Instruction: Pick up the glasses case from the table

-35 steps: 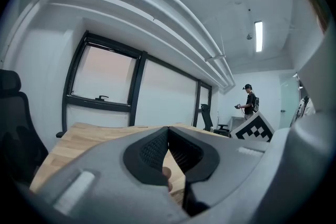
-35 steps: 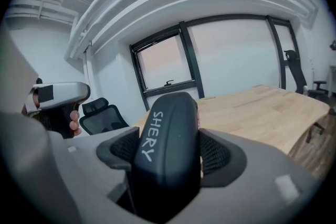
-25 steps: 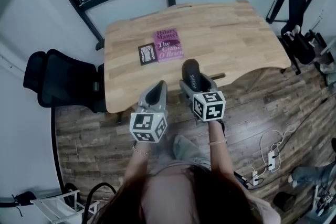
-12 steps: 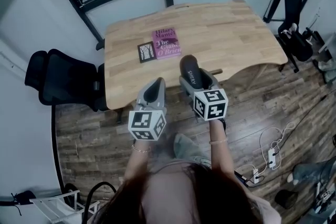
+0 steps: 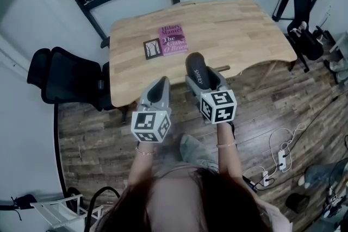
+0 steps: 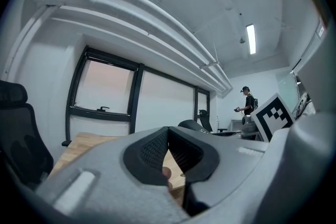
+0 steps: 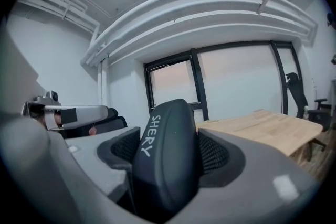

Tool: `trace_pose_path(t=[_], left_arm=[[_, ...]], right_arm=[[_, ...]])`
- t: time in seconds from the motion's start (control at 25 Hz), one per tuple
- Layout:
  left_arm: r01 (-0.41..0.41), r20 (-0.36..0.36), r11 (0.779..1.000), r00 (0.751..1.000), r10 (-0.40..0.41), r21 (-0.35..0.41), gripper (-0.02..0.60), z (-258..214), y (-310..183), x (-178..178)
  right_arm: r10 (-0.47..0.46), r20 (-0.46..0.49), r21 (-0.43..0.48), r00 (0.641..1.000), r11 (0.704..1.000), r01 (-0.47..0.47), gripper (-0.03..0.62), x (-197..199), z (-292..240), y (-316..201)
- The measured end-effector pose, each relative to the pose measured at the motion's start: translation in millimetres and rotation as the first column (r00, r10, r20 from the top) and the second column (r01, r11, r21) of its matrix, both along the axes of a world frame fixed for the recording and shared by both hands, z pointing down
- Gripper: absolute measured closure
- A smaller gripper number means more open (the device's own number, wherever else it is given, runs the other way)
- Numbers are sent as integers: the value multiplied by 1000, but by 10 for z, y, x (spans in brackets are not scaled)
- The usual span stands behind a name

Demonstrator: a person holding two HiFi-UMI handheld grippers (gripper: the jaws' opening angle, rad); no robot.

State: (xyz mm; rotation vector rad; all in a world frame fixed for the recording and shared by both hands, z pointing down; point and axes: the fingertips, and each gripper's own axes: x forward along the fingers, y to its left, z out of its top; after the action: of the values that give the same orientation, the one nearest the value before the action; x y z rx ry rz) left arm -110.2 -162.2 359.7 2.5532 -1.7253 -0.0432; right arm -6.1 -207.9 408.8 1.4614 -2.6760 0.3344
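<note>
The glasses case [image 5: 196, 65] is not lying on the counter [image 5: 239, 30]. It sits in the right tool [image 5: 202, 83], clamped between the two dark pads about halfway along its length. Its long axis runs the same way as the jaws, pointing away from the person, and its rounded far end sticks out past the jaw tips. In the right gripper view the case fills the gap, with white lettering down one side. The wooden counter shows lower down and to the right behind it, so the case looks lifted clear of the surface, roughly over the near edge.

The left tool [image 5: 159, 87] is just beside the right one, on its left and a little nearer the person. Its jaws are drawn together at the tips with nothing between them. Both forearms reach forward close together, and both tools point away and somewhat upward.

A pink book [image 5: 173, 39] lies flat on the far left part of the counter, well apart from the case. A black chair [image 5: 60, 76] stands off the counter's left end.

The pick-up seems essentially made; what remains turns on the right tool keeping its hold.
</note>
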Motion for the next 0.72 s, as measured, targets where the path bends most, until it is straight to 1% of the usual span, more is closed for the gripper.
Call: trace_pose_path(t=[0.28,0.72], left_arm=[[-1,3,1000,1000,1,11,572,-28,246,9],[-8,1,1000,1000,8,15,572,-54,558,124]], right_arm=[[4,17,37,1000,999,-4,250,27,-127,273],[6,39,85,999,996,-10,250,163,-263,639]])
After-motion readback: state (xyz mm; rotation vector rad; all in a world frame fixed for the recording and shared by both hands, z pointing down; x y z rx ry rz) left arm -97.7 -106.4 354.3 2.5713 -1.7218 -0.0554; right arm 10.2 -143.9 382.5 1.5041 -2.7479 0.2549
